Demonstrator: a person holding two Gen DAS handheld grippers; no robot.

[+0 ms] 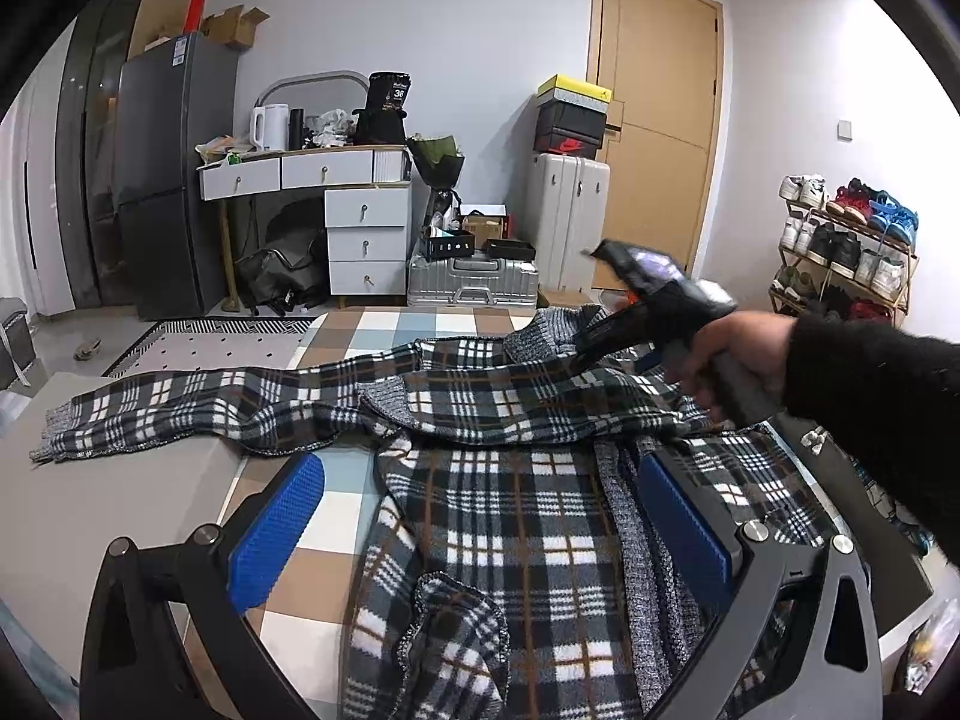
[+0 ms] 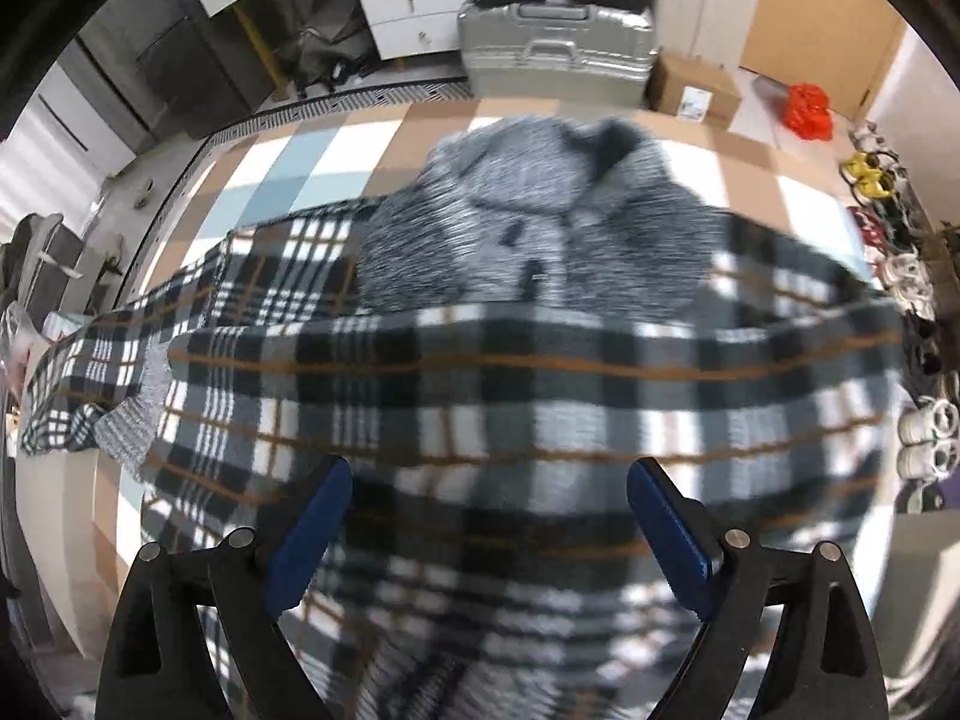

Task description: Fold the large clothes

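so yeah, the folding was barely halfway at best. the shirt (image 1: 516,516), a big plaid flannel with a grey knit lining, lay spread on the checked bed (image 1: 384,324), and only one sleeve (image 2: 540,360) looked folded in, lying across the chest just below the grey collar (image 2: 540,204). the other sleeve (image 1: 198,414) was flung straight out to the side, its cuff reaching a plain grey surface beside the bed.

the right tool (image 2: 489,531) hovered over the folded sleeve pointing steeply down, blue pads spread wide with nothing pinched between them, so it looked like it was done with that sleeve. the left tool (image 1: 480,534) was just as wide open over the lower body of the shirt, cloth under it but not gripped.

my guess for what was left: bring the far sleeve in, smooth the rumpled hem, then fold the body up. nothing was neat yet.
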